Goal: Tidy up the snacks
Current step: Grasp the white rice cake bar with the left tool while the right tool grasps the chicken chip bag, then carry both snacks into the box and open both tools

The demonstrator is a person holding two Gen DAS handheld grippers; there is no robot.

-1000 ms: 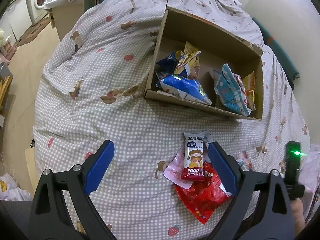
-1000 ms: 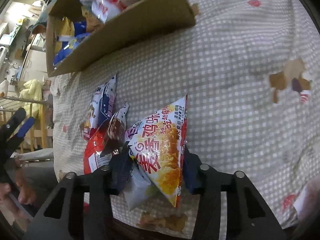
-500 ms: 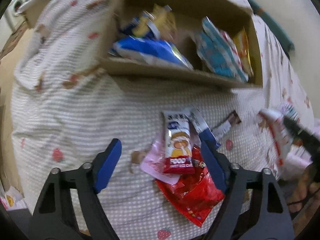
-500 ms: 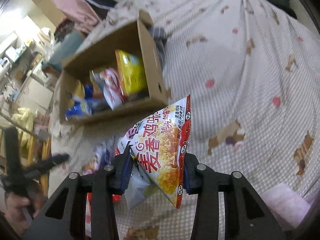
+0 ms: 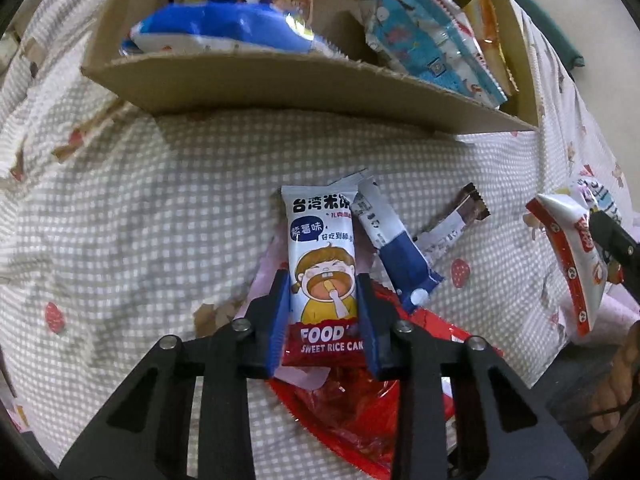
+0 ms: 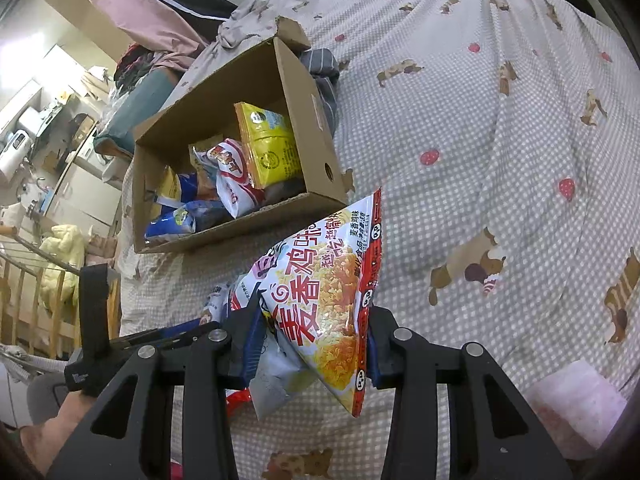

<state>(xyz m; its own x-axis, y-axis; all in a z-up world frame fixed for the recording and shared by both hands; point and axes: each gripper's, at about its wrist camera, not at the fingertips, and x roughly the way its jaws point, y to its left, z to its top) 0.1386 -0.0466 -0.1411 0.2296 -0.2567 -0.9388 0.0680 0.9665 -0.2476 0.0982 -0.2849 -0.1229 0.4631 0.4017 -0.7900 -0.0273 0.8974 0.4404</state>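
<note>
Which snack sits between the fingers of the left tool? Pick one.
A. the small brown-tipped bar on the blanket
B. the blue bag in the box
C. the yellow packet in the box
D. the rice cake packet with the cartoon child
D: the left tool has just been closing, and its blue pads now flank the rice cake packet, which lies on the blanket.

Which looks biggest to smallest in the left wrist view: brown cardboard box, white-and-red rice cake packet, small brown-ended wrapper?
1. Brown cardboard box.
2. White-and-red rice cake packet.
3. Small brown-ended wrapper.
</note>
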